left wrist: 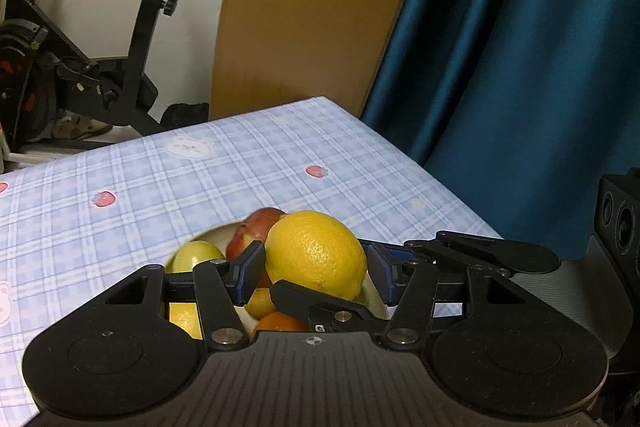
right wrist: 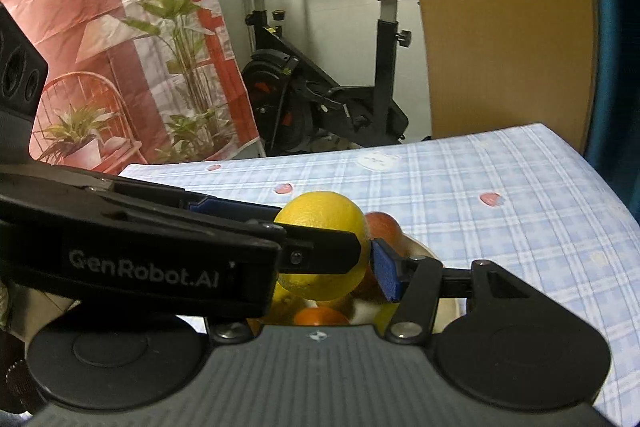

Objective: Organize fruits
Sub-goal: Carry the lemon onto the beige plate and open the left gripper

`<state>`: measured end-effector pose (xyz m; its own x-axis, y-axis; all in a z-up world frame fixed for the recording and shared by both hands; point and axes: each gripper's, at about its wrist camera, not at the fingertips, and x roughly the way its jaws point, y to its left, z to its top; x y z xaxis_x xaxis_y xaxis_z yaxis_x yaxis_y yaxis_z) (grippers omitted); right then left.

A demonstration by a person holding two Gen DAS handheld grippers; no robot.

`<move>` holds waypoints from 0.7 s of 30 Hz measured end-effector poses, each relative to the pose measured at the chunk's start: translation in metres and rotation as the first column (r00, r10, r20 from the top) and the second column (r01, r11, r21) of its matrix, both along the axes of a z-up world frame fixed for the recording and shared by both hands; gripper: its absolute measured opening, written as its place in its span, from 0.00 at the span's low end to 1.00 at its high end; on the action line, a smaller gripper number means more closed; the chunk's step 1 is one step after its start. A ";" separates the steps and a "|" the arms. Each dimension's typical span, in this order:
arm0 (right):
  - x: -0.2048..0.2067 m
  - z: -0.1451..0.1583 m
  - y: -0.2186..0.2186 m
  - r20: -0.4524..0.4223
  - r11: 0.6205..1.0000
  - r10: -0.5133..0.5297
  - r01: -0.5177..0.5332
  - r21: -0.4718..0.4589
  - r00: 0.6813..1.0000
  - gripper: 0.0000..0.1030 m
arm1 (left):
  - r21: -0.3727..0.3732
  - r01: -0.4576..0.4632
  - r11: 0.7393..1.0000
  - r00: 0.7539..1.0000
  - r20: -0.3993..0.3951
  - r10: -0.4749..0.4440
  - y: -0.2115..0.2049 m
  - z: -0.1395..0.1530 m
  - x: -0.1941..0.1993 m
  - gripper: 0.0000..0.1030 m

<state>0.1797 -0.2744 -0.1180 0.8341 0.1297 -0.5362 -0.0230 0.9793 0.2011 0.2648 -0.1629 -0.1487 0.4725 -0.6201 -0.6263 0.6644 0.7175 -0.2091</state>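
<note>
Large yellow lemon [left wrist: 316,251] with pebbled, glossy rind, unblemished, oval with a small blunt nub at one end. Perched on top of a fruit heap in a pale round bowl [left wrist: 216,233] on the bench [left wrist: 200,187], which is covered in a blue checked cloth with strawberry and bear prints. Long axis slanted in the left wrist view, high at far left and dropping to near right, nub end lowest and pointing toward the camera. Rounder from the right wrist view, seen closer to end-on. Left tongs [left wrist: 316,267] part spread, blue pads pinching the lemon on both flanks. Right tongs [right wrist: 318,267] crossing from the side, likewise clamped on the lemon: right pad against its edge, left finger lying across its near underside. Beneath and behind: red apple [left wrist: 256,227], green-yellow fruit [left wrist: 196,255], orange [left wrist: 280,323]. Exercise bike [left wrist: 120,47] beyond the bench.
</note>
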 end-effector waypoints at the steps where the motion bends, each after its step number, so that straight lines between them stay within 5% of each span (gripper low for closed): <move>1: -0.001 -0.001 -0.002 -0.001 1.000 -0.002 0.002 0.006 1.000 0.56 | 0.007 0.003 1.000 1.000 -0.001 -0.003 -0.002 -0.001 -0.001 0.57; 21: 0.004 -0.025 -0.010 -0.056 1.000 0.000 0.000 0.013 0.998 0.56 | 0.055 -0.011 0.998 0.998 -0.063 0.015 -0.009 -0.021 0.005 0.58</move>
<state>0.1834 -0.2845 -0.1428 0.8027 0.1368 -0.5804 -0.0113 0.9767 0.2144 0.2700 -0.1722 -0.1700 0.4385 -0.5781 -0.6881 0.6414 0.7376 -0.2110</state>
